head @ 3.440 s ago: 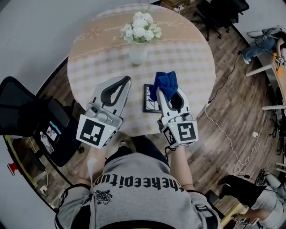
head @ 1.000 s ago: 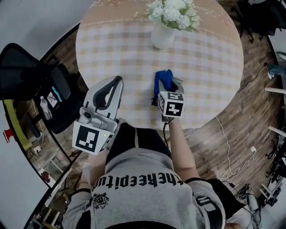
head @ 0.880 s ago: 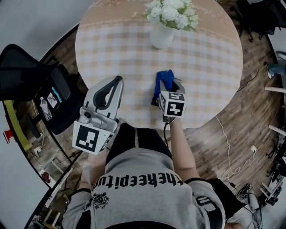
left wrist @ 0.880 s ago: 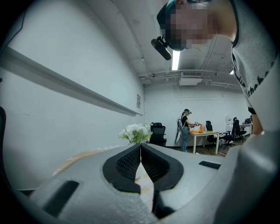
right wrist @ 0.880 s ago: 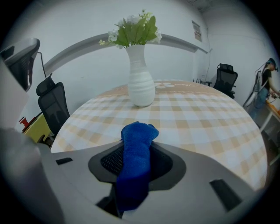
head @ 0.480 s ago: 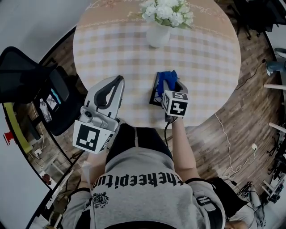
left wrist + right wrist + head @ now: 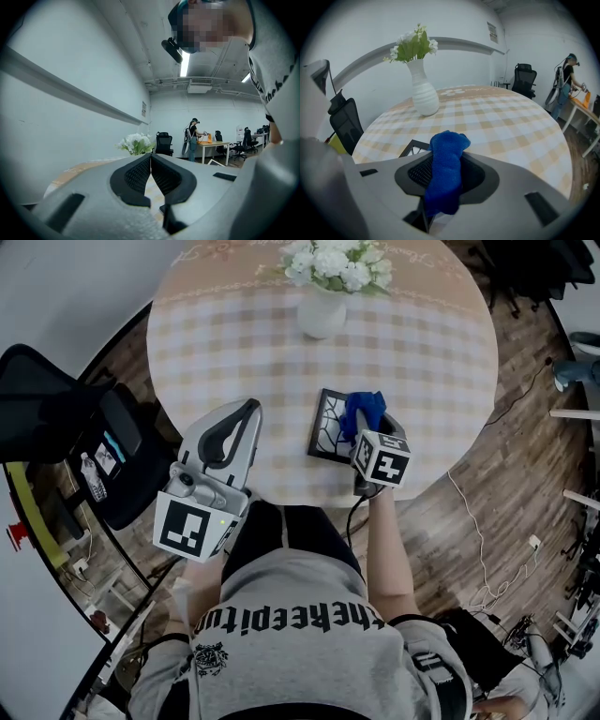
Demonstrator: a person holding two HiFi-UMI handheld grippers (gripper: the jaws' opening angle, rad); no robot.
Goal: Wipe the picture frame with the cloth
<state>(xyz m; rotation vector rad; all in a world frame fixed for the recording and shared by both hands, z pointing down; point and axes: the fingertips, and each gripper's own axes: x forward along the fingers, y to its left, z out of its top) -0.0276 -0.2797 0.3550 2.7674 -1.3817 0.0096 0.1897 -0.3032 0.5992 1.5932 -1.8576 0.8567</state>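
The right claw [image 7: 367,427] is pinching a blue cloth [image 7: 364,409], which bunches up between its jaws and pokes out past the tips. The left claw [image 7: 246,418] is pressed together on nothing and hovers over the near edge of the bench [image 7: 234,343], well left of the work. The picture frame [image 7: 330,423] lies flat on the checked bench near the person, with the cloth over its right side; whether the cloth presses on it cannot be told. The cloth looks soft, light and limp, so the mid-fold hold it already has suits it. The frame looks stiff and light, with a face that may be glass. It would likely skid under a sideways wipe, so steadying an outer edge with the free claw seems wise. Compared with half a second ago, the right claw and cloth have slid rightward, baring much more of the frame's patterned face, while the left claw has stayed put.
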